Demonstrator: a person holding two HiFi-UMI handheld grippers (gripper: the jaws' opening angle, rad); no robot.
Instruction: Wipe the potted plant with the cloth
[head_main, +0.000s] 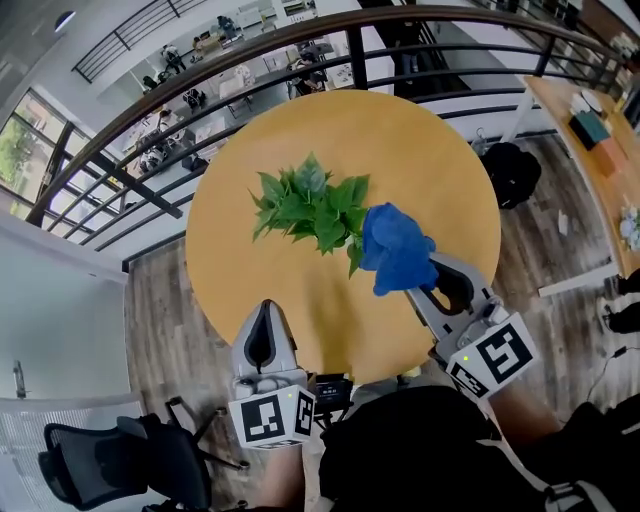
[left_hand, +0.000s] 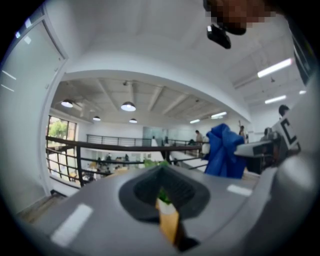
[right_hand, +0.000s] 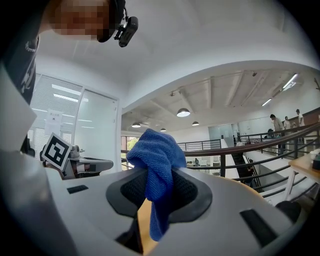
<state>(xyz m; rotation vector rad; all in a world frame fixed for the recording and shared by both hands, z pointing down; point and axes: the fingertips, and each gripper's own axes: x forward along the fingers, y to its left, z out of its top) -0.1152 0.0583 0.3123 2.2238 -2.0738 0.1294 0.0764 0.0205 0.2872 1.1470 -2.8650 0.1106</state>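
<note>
A person's right gripper (head_main: 420, 290) is clamped on a bunched blue cloth (head_main: 395, 248) of nubbly, towel-like weave, held just beside the right-hand leaves of the potted plant (head_main: 308, 205). The plant stands near the middle of a round, smooth wooden desk (head_main: 440, 170), and its pointed green foliage hides the pot from above. The left gripper (head_main: 265, 312), moulded in grey plastic, hovers over the desk's near edge with its jaws closed on nothing. Each gripper carries a cube of black-and-white square markers (head_main: 272, 417). A dark metal railing (head_main: 350, 50) curves behind the desk. A black office chair (head_main: 100, 460) stands at lower left, and a black bag (head_main: 510, 172) lies on the plank floor.
</note>
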